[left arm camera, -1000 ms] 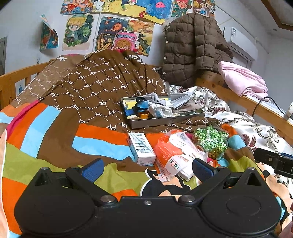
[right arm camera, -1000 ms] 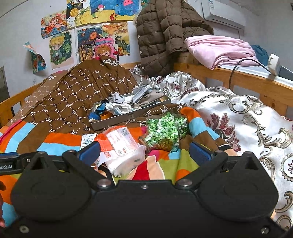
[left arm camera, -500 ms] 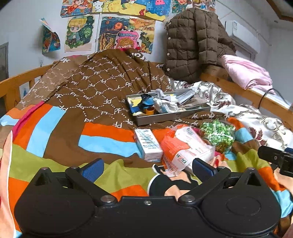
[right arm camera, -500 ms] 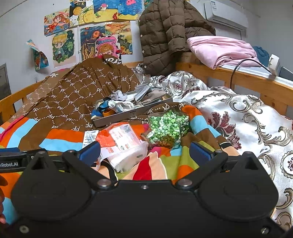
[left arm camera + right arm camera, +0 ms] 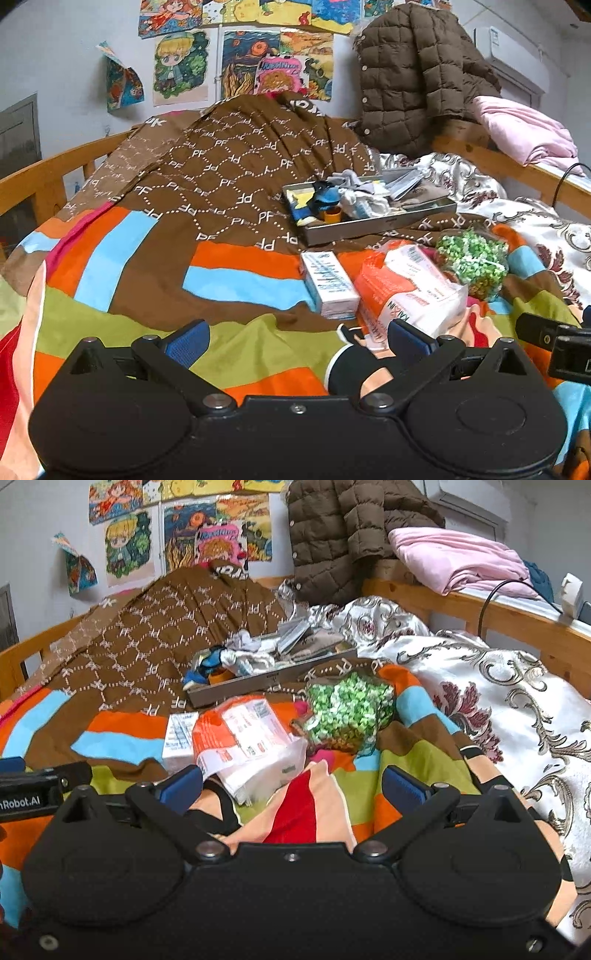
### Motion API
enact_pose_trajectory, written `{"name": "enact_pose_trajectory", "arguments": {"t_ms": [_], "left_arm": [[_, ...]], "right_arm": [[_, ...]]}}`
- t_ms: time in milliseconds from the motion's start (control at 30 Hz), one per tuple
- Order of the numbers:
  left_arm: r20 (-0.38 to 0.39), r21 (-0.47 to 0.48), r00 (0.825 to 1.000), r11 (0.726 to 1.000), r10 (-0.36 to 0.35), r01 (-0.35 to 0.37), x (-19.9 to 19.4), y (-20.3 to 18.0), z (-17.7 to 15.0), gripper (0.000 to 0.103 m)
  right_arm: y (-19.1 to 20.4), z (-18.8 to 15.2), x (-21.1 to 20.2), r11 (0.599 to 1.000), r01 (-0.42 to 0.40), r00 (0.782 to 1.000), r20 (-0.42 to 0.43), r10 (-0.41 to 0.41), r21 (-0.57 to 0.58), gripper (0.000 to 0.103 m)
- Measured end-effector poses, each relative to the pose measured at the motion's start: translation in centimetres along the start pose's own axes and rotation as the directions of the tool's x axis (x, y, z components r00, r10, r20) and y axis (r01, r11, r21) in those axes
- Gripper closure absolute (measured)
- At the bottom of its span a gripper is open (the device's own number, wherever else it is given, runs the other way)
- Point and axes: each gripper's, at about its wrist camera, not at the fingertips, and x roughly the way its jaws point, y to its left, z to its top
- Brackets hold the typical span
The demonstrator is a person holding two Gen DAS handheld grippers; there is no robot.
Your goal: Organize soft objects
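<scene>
— Where do we hold the two grippers at this moment?

— We hold both low over the colourful striped blanket [image 5: 236, 280]. The left gripper [image 5: 297, 338] has its fingers wide apart and nothing is between them. The right gripper [image 5: 291, 784] is spread the same way, also with nothing in it.

— And the soft things, where do we see them?

— In front of the left gripper, a little to its right side, lies the orange and white soft packet [image 5: 406, 291], with a white and blue box [image 5: 328, 284] just beside it on the left. From the right wrist view, the packet [image 5: 247, 738] lies close ahead, near the left finger. The bag of green pieces [image 5: 347, 709] is ahead, between the fingers' lines but farther away. Behind all of them the grey metal tray [image 5: 369, 225] rests on the brown patterned cover [image 5: 229, 173], with cloth items piled in it. We touch none of these things.
</scene>
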Motion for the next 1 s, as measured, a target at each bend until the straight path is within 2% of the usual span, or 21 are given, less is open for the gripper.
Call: {"name": "enact_pose_trajectory", "arguments": {"t_ms": [167, 1000], "left_arm": [[0.010, -0.005, 1.000, 1.000, -0.001, 0.001, -0.30, 0.49, -0.11, 0.001], [0.013, 0.013, 1.000, 1.000, -0.025, 0.025, -0.71, 0.56, -0.47, 0.001]], "right_arm": [[0.55, -0.02, 0.25, 1.000, -0.012, 1.000, -0.003, 0.012, -0.028, 0.001], [0.09, -0.28, -0.43, 1.000, 0.009, 1.000, 0.029, -0.009, 0.007, 0.001]]}}
